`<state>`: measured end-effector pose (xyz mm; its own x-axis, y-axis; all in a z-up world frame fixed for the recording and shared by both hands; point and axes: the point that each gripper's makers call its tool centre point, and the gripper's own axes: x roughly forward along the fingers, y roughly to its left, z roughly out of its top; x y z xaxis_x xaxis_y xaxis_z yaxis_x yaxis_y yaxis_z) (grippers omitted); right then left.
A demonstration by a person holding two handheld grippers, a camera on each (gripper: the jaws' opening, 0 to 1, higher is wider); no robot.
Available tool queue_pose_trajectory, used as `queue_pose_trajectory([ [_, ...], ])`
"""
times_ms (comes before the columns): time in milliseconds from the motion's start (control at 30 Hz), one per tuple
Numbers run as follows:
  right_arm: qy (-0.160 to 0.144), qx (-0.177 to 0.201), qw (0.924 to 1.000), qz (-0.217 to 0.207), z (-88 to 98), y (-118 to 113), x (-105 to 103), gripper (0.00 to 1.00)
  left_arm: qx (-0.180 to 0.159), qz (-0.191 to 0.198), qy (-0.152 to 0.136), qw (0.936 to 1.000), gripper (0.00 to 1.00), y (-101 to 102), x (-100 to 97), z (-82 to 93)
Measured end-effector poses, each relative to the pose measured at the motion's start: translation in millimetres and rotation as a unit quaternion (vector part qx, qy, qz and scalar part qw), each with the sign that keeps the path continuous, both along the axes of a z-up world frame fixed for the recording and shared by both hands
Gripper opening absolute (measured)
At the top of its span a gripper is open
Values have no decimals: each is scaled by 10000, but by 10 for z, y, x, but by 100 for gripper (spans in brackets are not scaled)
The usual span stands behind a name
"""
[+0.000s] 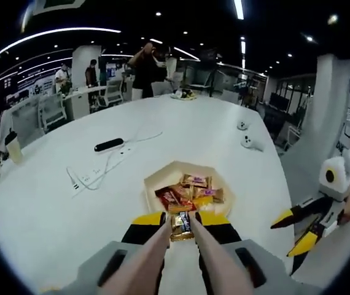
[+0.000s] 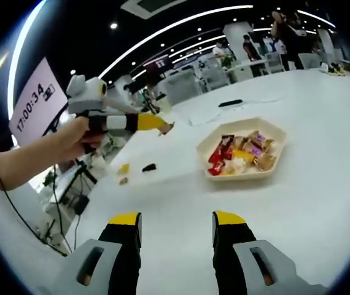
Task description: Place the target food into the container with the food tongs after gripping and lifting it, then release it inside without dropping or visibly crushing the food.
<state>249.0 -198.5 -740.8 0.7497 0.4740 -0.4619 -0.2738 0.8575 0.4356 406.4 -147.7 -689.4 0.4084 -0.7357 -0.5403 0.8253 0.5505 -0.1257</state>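
Observation:
My left gripper [image 1: 181, 219] is shut on a pair of beige food tongs [image 1: 155, 253], which run forward between its yellow-tipped jaws. The tong tips pinch a gold-wrapped candy [image 1: 181, 227], held just at the near edge of the cream hexagonal container [image 1: 160, 174] that holds several wrapped sweets. In the right gripper view a hand holds the left gripper [image 2: 143, 123] up in the air, left of the container [image 2: 267, 130], with the tongs' tip [image 2: 165, 128] carrying a small piece. My right gripper [image 2: 176, 222] stands open and empty low over the table, also seen from the side [image 1: 293, 235].
Three loose candies [image 2: 148, 166] lie on the white table left of the container. A power strip with its cable [image 1: 86, 179], a black oblong item [image 1: 108, 145], two small white devices [image 1: 251, 142] and a cup [image 1: 14, 148] sit farther off. People and chairs stand behind the table.

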Motion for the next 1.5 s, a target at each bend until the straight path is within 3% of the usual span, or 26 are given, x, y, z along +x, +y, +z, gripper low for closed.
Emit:
queue_pose_trajectory([
  [467, 4, -70, 10000, -14, 18, -84, -34, 46, -307, 12, -2, 9995, 17, -243, 82, 168],
  [1000, -22, 72, 9997, -248, -2, -234, -64, 46, -257, -148, -73, 9995, 17, -525, 120, 202],
  [1500, -3, 247, 9989, -388, -28, -321, -66, 46, -183, -178, -194, 9995, 17, -704, 287, 304],
])
